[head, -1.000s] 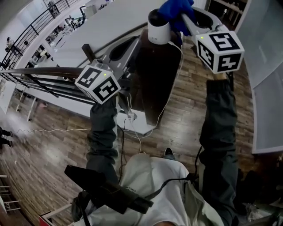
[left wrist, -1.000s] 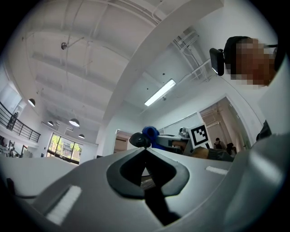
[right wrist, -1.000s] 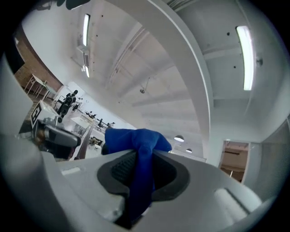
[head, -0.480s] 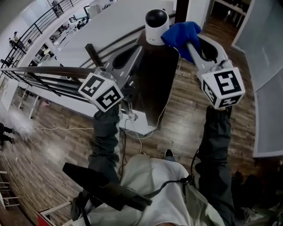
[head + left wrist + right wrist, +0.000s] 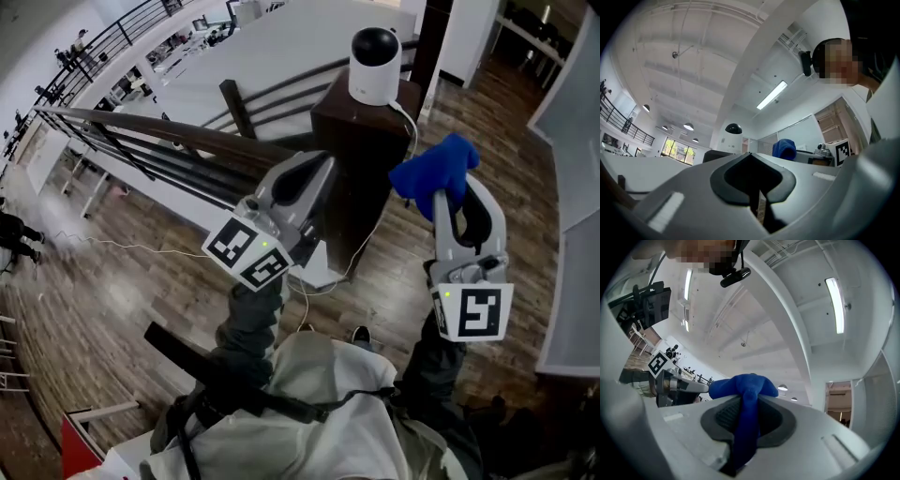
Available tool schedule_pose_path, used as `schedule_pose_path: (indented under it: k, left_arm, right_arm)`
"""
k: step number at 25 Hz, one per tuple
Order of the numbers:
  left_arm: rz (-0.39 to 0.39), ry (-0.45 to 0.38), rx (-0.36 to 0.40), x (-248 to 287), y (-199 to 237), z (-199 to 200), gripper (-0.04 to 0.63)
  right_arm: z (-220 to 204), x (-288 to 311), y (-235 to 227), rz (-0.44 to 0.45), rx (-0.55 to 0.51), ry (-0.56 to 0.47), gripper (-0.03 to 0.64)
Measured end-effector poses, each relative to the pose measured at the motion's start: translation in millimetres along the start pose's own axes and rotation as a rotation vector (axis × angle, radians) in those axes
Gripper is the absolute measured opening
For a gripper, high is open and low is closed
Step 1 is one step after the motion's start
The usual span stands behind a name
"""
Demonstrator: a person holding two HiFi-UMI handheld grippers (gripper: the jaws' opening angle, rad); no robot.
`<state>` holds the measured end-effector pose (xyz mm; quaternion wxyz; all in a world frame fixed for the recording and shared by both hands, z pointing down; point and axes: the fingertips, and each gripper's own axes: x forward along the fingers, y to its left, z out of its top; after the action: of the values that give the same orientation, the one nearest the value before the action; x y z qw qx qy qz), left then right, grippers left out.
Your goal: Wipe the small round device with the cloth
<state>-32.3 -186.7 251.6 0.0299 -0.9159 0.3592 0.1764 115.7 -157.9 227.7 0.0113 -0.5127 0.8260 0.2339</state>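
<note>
The small round device [image 5: 374,66], white with a black dome top, stands on a dark wooden post [image 5: 361,141]; it also shows far off in the left gripper view [image 5: 732,138]. My right gripper [image 5: 441,192] is shut on the blue cloth [image 5: 433,174], held well below and right of the device, apart from it. In the right gripper view the cloth [image 5: 744,394] is pinched between the jaws and bunches above them. My left gripper [image 5: 319,169] is shut and holds nothing, left of the post. The cloth [image 5: 784,148] is seen from it too.
A dark railing [image 5: 141,131] runs across the left, with a drop to a lower floor behind it. A white cable [image 5: 370,234] hangs from the device down the post to the wood floor [image 5: 112,291]. A grey wall panel [image 5: 577,281] borders the right.
Both grippers have drawn back and down from the device. The cloth, which was against the device's top a second ago, now hangs clear of it to the lower right.
</note>
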Motion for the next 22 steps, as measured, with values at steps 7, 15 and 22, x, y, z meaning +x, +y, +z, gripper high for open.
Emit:
schedule_pose_path:
  k: [7,15,22]
  left_arm:
    - [0.076,-0.022,-0.011,-12.2,-6.7,-1.2,0.005]
    - [0.113,-0.044,-0.013,-22.4,-17.6,4.3,0.005]
    - [0.133,-0.037,-0.006,-26.5,-19.7,2.2,0.005]
  right_arm:
    - [-3.5,-7.6,10.5,0.062,0.001,0.036,0.072]
    - [-14.2,-21.0,15.2,0.094,0.028,0.063,0.072]
    - [-21.2,-24.2,15.4,0.097,0.046,0.064,0.072]
